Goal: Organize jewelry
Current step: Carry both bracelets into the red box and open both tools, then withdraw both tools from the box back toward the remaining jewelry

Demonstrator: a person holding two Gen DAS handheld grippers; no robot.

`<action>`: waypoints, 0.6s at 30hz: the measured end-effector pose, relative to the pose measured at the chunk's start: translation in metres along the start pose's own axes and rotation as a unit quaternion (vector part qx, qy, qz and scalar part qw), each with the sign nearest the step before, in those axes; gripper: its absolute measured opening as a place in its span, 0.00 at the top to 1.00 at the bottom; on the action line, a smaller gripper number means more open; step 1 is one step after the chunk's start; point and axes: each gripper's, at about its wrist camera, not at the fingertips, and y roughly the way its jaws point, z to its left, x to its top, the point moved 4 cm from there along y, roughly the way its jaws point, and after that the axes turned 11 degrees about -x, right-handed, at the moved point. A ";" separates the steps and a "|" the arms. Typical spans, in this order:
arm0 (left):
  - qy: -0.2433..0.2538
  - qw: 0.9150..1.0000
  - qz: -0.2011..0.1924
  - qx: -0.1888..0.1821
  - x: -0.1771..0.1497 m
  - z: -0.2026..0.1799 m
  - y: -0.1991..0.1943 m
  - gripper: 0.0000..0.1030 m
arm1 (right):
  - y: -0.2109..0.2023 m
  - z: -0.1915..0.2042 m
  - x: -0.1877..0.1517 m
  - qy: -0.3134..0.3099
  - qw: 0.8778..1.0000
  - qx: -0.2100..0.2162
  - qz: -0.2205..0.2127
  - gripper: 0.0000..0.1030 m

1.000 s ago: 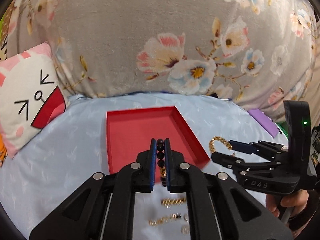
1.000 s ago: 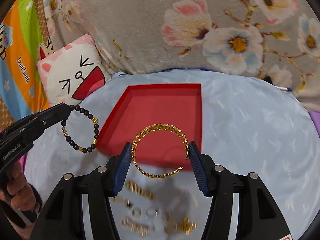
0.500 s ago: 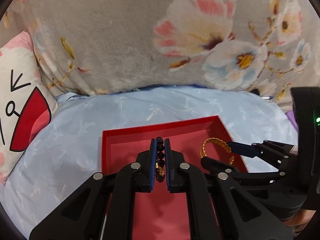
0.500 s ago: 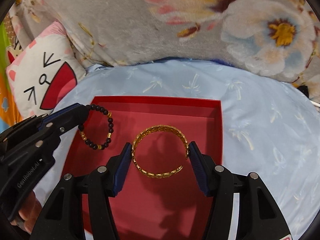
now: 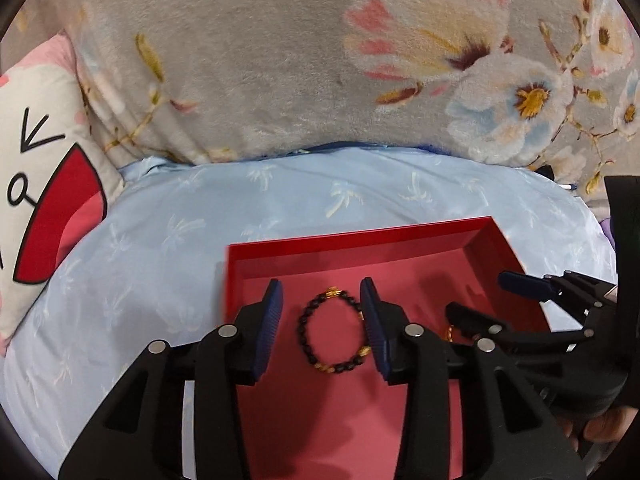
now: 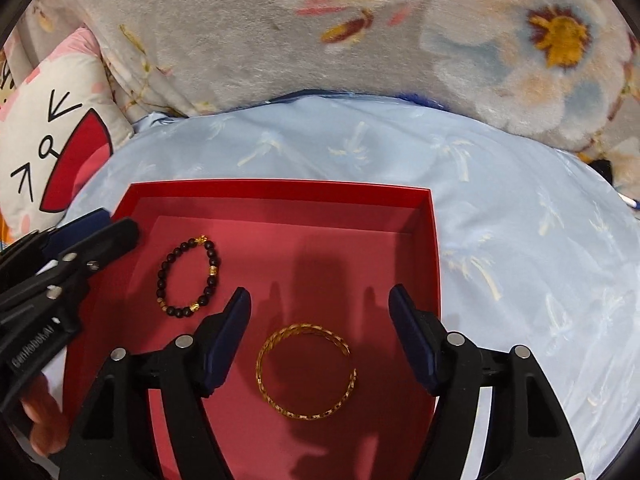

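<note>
A red tray [image 5: 360,236] [image 6: 280,189] lies on the pale blue bedding. A black bead bracelet with gold beads [image 5: 331,330] [image 6: 188,276] lies flat on the tray floor at its left. A gold open bangle [image 6: 306,371] lies flat on the tray floor toward the right; only a sliver of it shows in the left wrist view [image 5: 450,332]. My left gripper [image 5: 321,322] is open and empty just above the bead bracelet. My right gripper [image 6: 320,338] is open and empty above the bangle. Each gripper shows at the edge of the other's view.
A grey floral blanket [image 5: 280,60] rises behind the bedding. A white cat-face cushion [image 5: 36,168] [image 6: 52,148] lies at the left. The blue bedding [image 6: 540,240] spreads around the tray.
Both grippers moved forward over the tray and opened. The bead bracelet dropped from the left gripper and the gold bangle from the right; both now lie on the tray floor.
</note>
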 end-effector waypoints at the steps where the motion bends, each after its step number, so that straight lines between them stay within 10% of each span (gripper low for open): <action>1: 0.000 1.000 0.000 -0.002 -0.004 0.000 -0.003 0.63 | -0.003 -0.006 -0.005 0.004 1.000 -0.011 -0.003 0.34; 12: 0.000 1.000 -0.011 -0.005 -0.019 -0.026 0.004 0.62 | -0.020 -0.061 -0.025 0.051 0.991 -0.121 -0.029 0.36; 18: -0.008 1.000 -0.026 -0.001 -0.015 -0.036 -0.009 0.62 | -0.044 -0.073 -0.031 0.056 0.990 -0.113 -0.055 0.34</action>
